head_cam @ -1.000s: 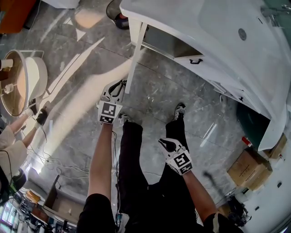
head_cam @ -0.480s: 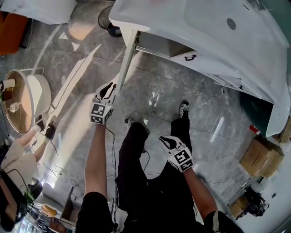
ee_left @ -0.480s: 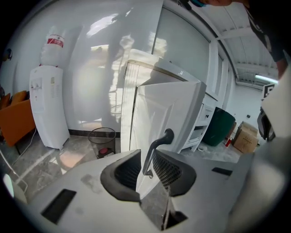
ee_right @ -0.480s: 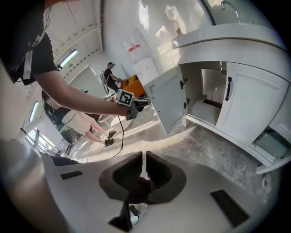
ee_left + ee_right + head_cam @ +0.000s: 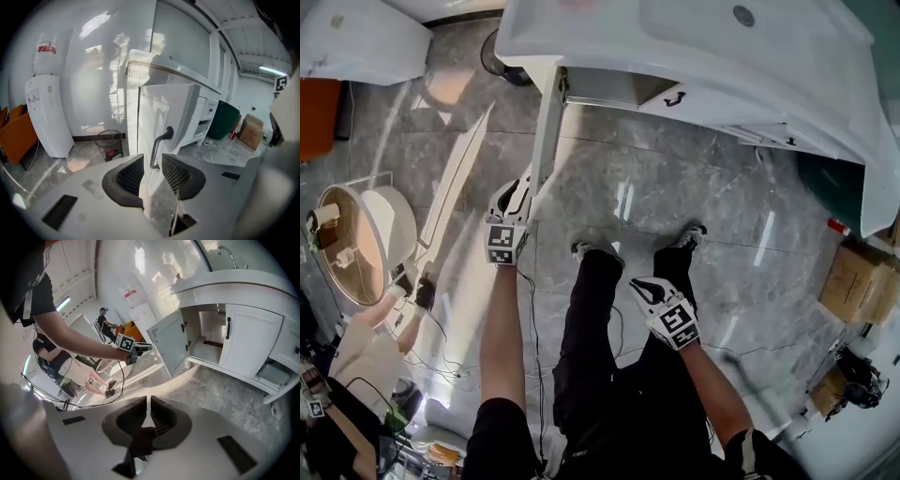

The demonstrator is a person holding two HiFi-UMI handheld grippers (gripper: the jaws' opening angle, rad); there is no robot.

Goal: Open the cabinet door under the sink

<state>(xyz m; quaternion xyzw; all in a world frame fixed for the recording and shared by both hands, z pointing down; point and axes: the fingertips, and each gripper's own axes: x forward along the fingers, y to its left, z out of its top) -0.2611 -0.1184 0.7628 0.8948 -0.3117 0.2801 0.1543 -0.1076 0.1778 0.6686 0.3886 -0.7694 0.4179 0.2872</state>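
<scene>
The white cabinet door [image 5: 546, 131] under the sink [image 5: 722, 37] stands swung wide open, edge-on in the head view. My left gripper [image 5: 514, 195] is at its free edge. In the left gripper view its jaws [image 5: 151, 161] are opening, with the black door handle [image 5: 159, 143] in the gap and neither pad pressing on it. My right gripper [image 5: 642, 289] hangs over my right leg, away from the cabinet, shut and empty [image 5: 148, 401]. The right gripper view shows the open door [image 5: 169, 345], the bare cabinet inside [image 5: 208, 333] and the closed second door [image 5: 246, 341].
A water dispenser [image 5: 47, 112] and a wire waste bin [image 5: 108, 143] stand left of the cabinet. A green bin [image 5: 224, 119] and cardboard boxes [image 5: 858, 281] are to the right. A round white fixture [image 5: 366, 239], cables and other people are at the left.
The door has swung further out from the cabinet with my left gripper at its edge, both drifting left and toward me. My right gripper has shifted only slightly.
</scene>
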